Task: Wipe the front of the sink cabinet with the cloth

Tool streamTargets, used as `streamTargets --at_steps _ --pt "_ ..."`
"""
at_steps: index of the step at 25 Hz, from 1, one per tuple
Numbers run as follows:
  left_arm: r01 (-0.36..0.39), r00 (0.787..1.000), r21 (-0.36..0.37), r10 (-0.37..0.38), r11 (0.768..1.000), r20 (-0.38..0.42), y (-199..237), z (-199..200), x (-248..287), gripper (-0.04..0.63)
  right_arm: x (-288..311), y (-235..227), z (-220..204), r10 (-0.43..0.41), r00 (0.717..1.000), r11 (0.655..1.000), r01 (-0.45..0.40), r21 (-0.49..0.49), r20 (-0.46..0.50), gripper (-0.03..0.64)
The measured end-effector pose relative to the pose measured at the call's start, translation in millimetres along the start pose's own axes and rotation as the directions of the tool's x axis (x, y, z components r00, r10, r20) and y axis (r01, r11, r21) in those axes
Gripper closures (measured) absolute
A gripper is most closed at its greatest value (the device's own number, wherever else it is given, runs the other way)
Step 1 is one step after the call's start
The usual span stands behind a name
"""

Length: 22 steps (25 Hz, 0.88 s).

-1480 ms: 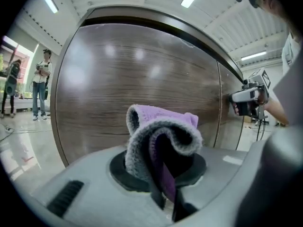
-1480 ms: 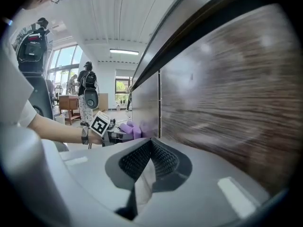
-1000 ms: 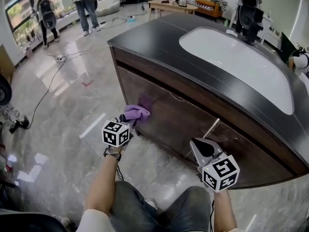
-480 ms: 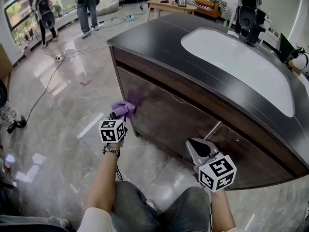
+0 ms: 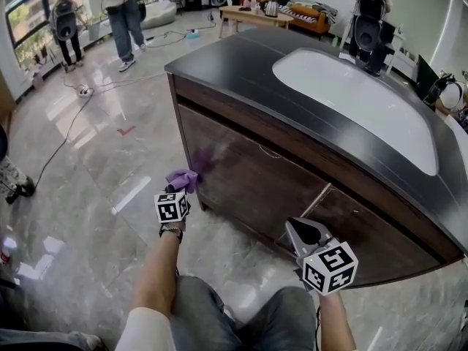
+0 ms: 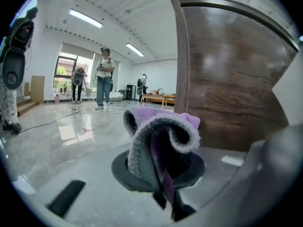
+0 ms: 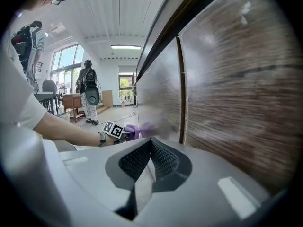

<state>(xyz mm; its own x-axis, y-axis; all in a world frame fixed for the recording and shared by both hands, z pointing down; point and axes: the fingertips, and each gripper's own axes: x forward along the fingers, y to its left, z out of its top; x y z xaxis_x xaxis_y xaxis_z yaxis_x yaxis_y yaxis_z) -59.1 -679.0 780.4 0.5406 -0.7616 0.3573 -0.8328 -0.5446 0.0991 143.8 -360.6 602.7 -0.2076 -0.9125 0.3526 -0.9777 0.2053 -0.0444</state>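
Looking down past knees in grey trousers (image 5: 219, 309), with a bare forearm stretched out on each side. Pinches a bunched purple cloth (image 5: 183, 177) hard in the left gripper (image 5: 178, 189), jaws clamped on its lower fold, the rest bulging up past the tips in a grey-and-lilac roll. Holds that cloth low at the left end of the sink cabinet front (image 5: 256, 170), just beside the dark wood near the bottom corner, throwing a purple reflection on the panel; cannot tell whether fabric actually meets wood. Carries the right gripper (image 5: 296, 227) empty, ribbed pads pressed together with nothing between them, hanging close before the right-hand door, near the pale seam (image 5: 316, 199) between the doors. Above and beyond, takes in the black countertop (image 5: 234, 57) with its white oval basin (image 5: 358, 93). Farther off, shows glossy marble floor (image 5: 95, 145) crossed by a cable (image 5: 62, 148), two people (image 5: 126, 9) standing near the windows, a low wooden table (image 5: 248, 9) and an orange sofa (image 5: 311, 7) at the back wall.
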Motion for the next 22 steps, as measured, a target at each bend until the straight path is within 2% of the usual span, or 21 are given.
streamTargets --at_steps 4,9,14,17,22 --pt "-0.043 0.999 -0.095 0.04 0.995 -0.03 17.1 -28.8 11.2 0.541 -4.6 -4.8 -7.7 0.003 1.0 1.0 -0.003 -0.008 -0.006 0.611" --pt "-0.013 1.0 -0.054 0.012 0.998 -0.019 10.0 -50.6 26.2 0.543 -2.5 -8.5 -12.3 0.015 1.0 1.0 -0.015 -0.028 -0.01 0.611" --pt "0.046 0.999 -0.003 -0.046 0.999 -0.03 -25.3 -78.3 27.9 0.545 -17.5 -1.1 -17.7 0.035 0.999 0.997 -0.035 -0.074 0.0 0.611" --pt "0.086 0.996 -0.007 -0.087 0.996 -0.024 -51.6 -91.0 27.3 0.545 -32.4 -1.8 -28.3 0.026 1.0 0.997 -0.026 -0.075 -0.002 0.611" --pt "0.09 0.996 -0.065 -0.091 0.994 -0.015 -82.3 -107.9 23.3 0.545 -65.1 -21.2 -48.9 -0.01 1.0 0.998 0.009 -0.06 -0.005 0.611"
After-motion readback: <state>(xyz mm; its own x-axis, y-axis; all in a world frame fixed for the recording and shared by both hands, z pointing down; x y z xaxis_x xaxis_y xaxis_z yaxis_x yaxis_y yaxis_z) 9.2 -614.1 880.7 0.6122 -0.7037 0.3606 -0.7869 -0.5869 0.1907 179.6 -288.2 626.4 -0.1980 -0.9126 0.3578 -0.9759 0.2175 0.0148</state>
